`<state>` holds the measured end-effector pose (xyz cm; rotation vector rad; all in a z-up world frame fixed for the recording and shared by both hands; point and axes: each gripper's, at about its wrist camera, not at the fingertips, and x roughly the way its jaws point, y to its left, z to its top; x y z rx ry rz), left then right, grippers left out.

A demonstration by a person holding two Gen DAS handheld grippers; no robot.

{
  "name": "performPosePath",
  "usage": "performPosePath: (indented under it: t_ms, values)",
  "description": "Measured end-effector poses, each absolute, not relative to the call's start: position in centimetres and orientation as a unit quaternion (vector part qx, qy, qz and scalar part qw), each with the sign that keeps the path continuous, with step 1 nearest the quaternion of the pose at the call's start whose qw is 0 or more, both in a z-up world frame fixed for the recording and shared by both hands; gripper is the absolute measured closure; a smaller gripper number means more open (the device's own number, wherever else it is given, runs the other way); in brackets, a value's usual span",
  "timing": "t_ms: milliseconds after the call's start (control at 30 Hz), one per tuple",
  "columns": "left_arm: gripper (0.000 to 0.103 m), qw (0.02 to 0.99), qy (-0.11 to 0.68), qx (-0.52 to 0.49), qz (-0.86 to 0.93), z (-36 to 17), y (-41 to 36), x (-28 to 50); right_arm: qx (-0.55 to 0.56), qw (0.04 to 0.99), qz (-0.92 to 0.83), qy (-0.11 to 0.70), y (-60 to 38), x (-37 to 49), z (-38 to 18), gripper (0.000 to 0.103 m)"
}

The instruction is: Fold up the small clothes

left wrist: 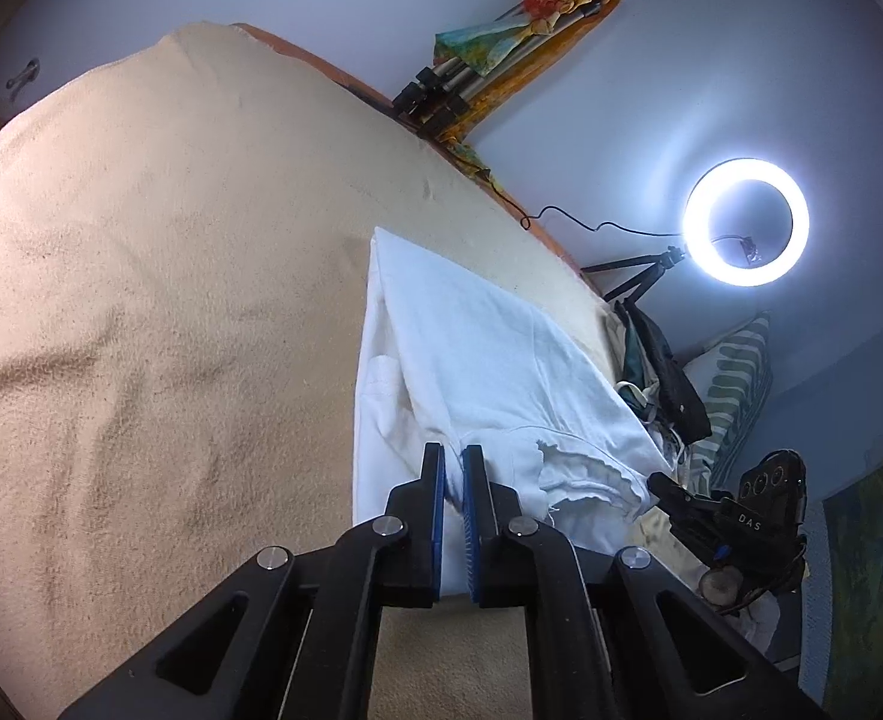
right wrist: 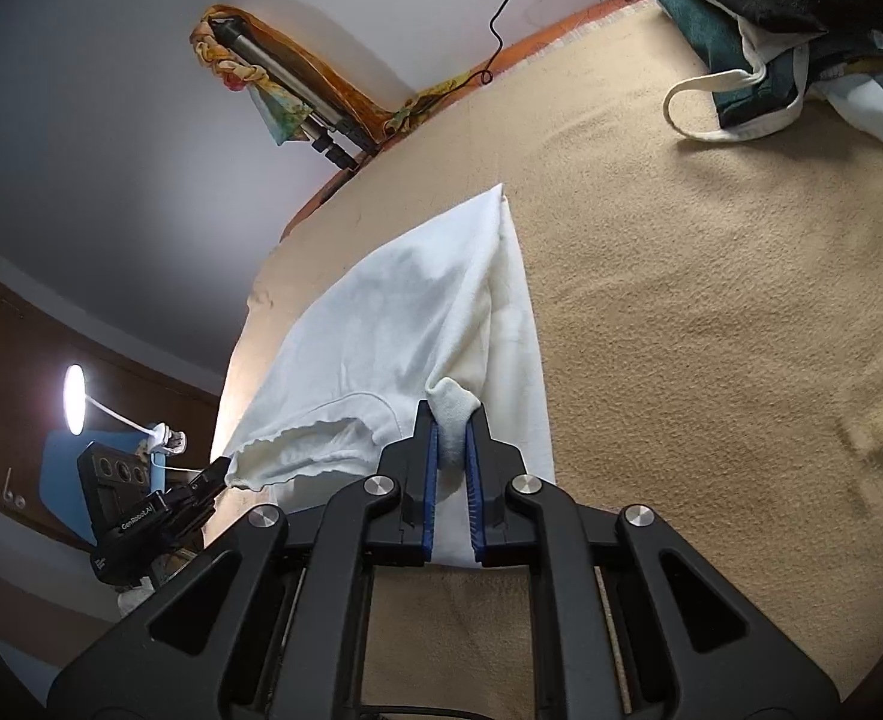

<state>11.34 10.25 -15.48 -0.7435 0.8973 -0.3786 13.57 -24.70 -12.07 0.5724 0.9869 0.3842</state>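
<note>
A white garment [left wrist: 471,348] lies partly folded on a beige blanket [left wrist: 159,252]. My left gripper [left wrist: 453,456] is shut on a pinch of its white fabric near the neckline edge and lifts that edge. In the right wrist view the same white garment [right wrist: 393,324] is raised like a tent, and my right gripper [right wrist: 452,426] is shut on a bunched corner of it. The other gripper shows at the garment's far edge in each view: the right one [left wrist: 681,495] and the left one [right wrist: 210,474].
A pile of dark, teal and white clothes [right wrist: 789,18] lies at the blanket's far corner. A lit ring light [left wrist: 746,221] on a tripod stands beside the bed. A folded tripod [right wrist: 297,96] leans on the wall. A striped pillow [left wrist: 735,384] lies by the clothes.
</note>
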Motion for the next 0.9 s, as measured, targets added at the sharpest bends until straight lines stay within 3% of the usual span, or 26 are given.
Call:
performPosePath:
  t_ms: [133,467,733,800,833,900]
  values:
    - [0.101,0.818,0.427,-0.341,-0.177,-15.8,10.0,11.2,0.234,0.836,0.172,0.466,-24.4,13.5,-11.7,0.093]
    - [0.101,0.822,0.432,-0.322,-0.182,-15.9,10.1,8.8,0.271,0.808,0.192,0.486,-25.5,12.3,-12.2,0.094]
    - [0.100,0.827,0.460,-0.277,-0.169,-17.7,9.4,7.4,0.218,0.801,0.176,0.529,-25.0,12.1,-14.5,0.094]
    - [0.096,0.826,0.469,-0.266,-0.165,-17.7,9.4,7.2,0.180,0.807,0.161,0.539,-24.5,12.2,-14.4,0.086]
    - [0.091,0.830,0.466,-0.261,-0.163,-17.4,9.5,7.0,0.155,0.814,0.149,0.540,-24.4,12.1,-14.1,0.076]
    - [0.088,0.842,0.451,-0.252,-0.155,-16.3,10.0,6.5,0.130,0.832,0.139,0.521,-24.7,11.9,-12.7,0.073]
